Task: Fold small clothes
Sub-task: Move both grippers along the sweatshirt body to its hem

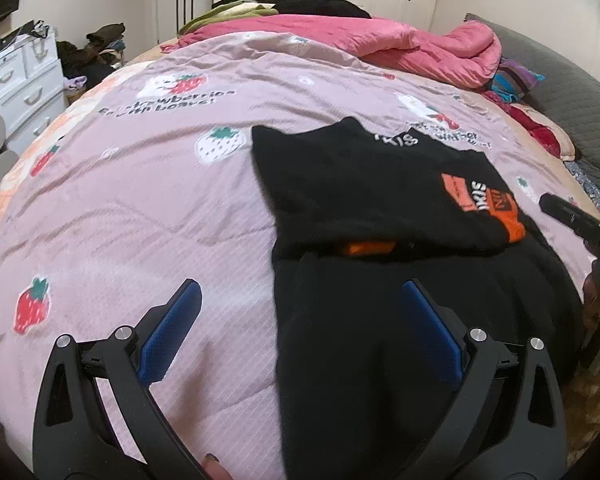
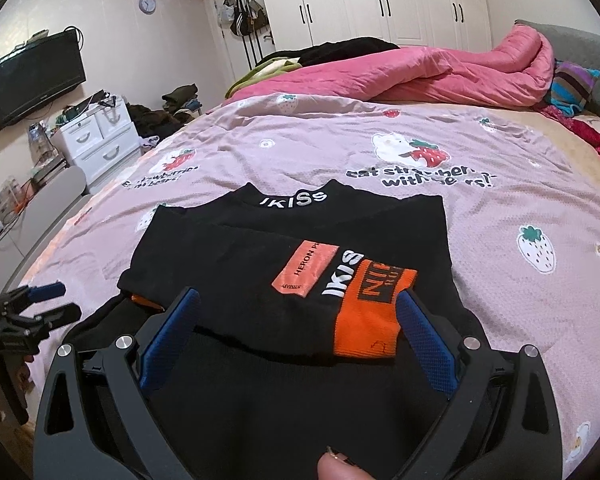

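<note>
A black sweater (image 2: 300, 248) lies flat on the bed, on a pink strawberry-print quilt (image 1: 140, 200), with its sleeve folded across the chest so the orange cuff (image 2: 370, 316) and the orange label (image 2: 304, 268) sit on top. The white lettering on the collar (image 2: 292, 199) points toward the far side of the bed, and the lower part of the sweater spreads dark toward the near edge. The right tongs (image 2: 298, 308) hang just above that folded sleeve, blue pads spread wide — nothing between them, the cuff lying just beside the right-hand pad (image 2: 424, 340). The left tongs (image 1: 300, 296) are spread too, straddling the sweater's left edge: one pad (image 1: 172, 328) over bare quilt, the other over black fabric, and they hold nothing. From the right-hand camera you can see those left tongs (image 2: 48, 304) off at the sweater's left side, low over the quilt. Behind all this, a rumpled pink duvet (image 2: 440, 72) is heaped at the far side of the bed, with white wardrobes (image 2: 380, 4) along the back wall and a white drawer unit (image 2: 100, 140) off to the left.
</note>
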A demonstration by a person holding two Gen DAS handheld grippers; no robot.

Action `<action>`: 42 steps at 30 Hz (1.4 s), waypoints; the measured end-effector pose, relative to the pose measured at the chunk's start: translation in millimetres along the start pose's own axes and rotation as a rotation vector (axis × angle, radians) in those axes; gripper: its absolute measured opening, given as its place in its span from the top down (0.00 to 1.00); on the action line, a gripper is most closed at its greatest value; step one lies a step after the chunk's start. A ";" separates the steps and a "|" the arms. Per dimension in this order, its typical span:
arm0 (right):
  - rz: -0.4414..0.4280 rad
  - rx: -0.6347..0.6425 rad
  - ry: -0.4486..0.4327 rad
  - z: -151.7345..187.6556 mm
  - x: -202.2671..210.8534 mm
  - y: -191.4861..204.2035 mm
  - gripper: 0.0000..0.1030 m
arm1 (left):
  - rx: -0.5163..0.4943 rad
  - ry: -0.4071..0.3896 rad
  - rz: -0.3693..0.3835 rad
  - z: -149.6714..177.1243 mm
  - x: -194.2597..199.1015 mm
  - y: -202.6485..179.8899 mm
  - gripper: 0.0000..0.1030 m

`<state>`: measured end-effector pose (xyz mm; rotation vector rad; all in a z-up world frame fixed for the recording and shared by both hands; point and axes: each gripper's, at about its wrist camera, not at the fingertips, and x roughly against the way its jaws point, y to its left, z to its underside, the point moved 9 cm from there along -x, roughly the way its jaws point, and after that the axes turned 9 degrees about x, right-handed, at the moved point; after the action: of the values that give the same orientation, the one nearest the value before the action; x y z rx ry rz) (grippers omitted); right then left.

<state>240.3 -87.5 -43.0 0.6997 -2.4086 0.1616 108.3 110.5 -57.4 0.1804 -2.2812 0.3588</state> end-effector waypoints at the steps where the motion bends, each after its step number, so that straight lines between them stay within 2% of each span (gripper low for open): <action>1: -0.001 -0.003 0.000 1.0 0.8 -0.4 0.05 | 0.002 0.001 0.001 2.0 1.1 1.1 0.09; 13: 0.019 -0.013 0.033 28.4 8.5 -6.7 0.05 | 0.012 0.030 0.005 24.5 2.1 -0.1 0.09; 26: 0.050 -0.091 0.087 75.2 23.0 -26.1 0.05 | 0.046 0.077 0.015 62.2 7.0 4.6 0.09; 34: 0.076 -0.127 0.079 85.6 42.4 -36.5 0.05 | 0.035 0.100 0.034 86.9 10.9 -3.0 0.09; 42: 0.106 -0.143 0.096 106.5 66.2 -47.6 0.05 | 0.033 0.098 0.033 98.2 14.8 -6.5 0.09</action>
<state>164.3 -186.9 -91.5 0.4891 -2.3397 0.0639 30.9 73.4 -107.8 0.1395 -2.1844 0.4137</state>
